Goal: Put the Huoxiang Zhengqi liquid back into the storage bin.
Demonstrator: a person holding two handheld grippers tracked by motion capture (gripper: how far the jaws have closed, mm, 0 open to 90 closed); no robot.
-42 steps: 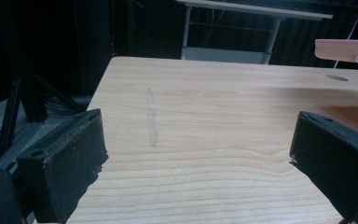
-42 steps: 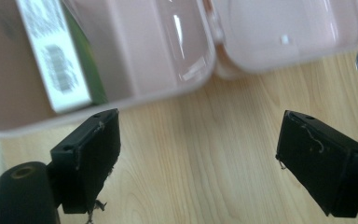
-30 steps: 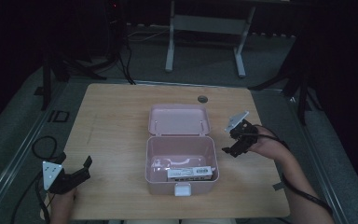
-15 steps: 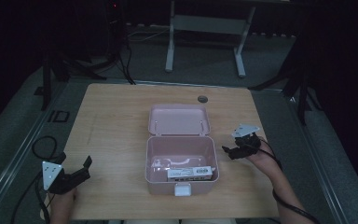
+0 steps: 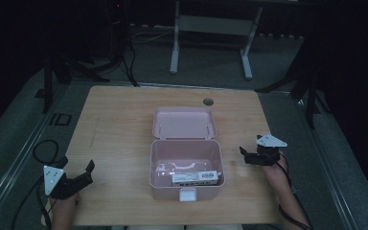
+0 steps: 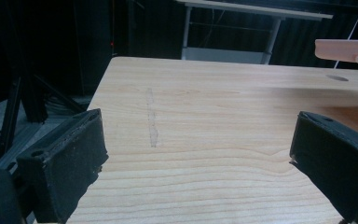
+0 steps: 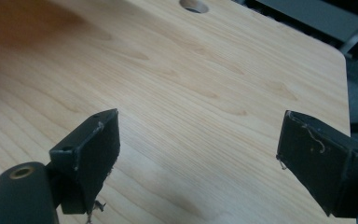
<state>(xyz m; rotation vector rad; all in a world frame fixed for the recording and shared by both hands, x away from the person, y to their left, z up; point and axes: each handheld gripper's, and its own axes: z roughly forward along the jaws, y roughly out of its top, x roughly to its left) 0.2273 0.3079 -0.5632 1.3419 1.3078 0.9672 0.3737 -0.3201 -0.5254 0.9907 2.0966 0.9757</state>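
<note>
A pink lidded box (image 5: 186,163) sits open at the middle of the wooden table (image 5: 120,129), its lid laid back toward the far side. Inside it lies a white flat packet (image 5: 196,178) near the front wall. My left gripper (image 5: 87,173) rests open at the table's front left corner, well left of the box, with nothing between its jaws. My right gripper (image 5: 247,154) sits low at the right of the box, open and empty. Bare wood lies between the jaws in the left gripper view (image 6: 196,154) and in the right gripper view (image 7: 196,154).
A round cable hole (image 5: 208,101) is in the table's far edge behind the lid, also in the right gripper view (image 7: 193,5). A metal stand (image 5: 211,28) rises beyond the table. Cables (image 5: 43,148) trail on the floor at the left.
My right gripper has dropped from above the table beside the box's lid down and toward the near right edge. The left gripper and the box have stayed put.
</note>
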